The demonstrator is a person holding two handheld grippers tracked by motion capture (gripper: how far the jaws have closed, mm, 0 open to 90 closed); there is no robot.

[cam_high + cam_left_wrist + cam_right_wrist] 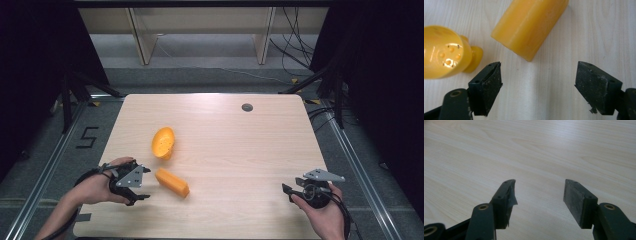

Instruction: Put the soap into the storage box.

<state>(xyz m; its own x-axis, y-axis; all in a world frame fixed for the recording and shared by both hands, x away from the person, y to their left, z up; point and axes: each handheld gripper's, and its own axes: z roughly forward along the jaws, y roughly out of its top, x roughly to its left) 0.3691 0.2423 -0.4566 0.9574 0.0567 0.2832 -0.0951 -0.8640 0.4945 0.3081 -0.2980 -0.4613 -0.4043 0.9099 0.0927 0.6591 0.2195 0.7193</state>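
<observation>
Left tool (537,85) hangs wide open just short of the smooth orange-yellow cylindrical block (530,26), lying flat on the pale wooden worktop (240,150). Risk: the block may roll off a pad. The glossy orange perforated cup (444,52) crowds the left pad. Right tool (539,200) open, empty, well apart.

Around the work surface

We saw a pale wooden table (240,150) with a small round grey grommet (247,107) near its far edge. On the grey floor to the left a black "5" (88,137) was marked beside a metal rail (50,165). Beyond stood light wooden uprights (141,42), black cables (292,50) and dark curtains (30,75).
</observation>
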